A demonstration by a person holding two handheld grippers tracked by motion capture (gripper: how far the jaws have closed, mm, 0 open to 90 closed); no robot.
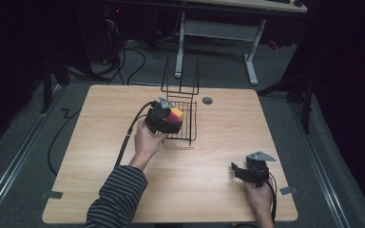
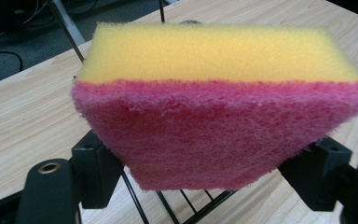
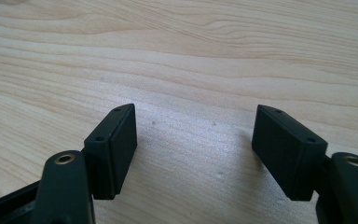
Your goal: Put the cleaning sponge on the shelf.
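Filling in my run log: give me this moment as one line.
left gripper: shut on sponge, over wire basket | right gripper: open, empty, above wooden table

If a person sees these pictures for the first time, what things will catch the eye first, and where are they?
The brightest thing is the yellow and pink sponge, clamped between the jaws of the left gripper just above the black wire basket near the far middle of the wooden table. Next, the right gripper is at the near right of the table, its jaws spread wide with bare wood between them.
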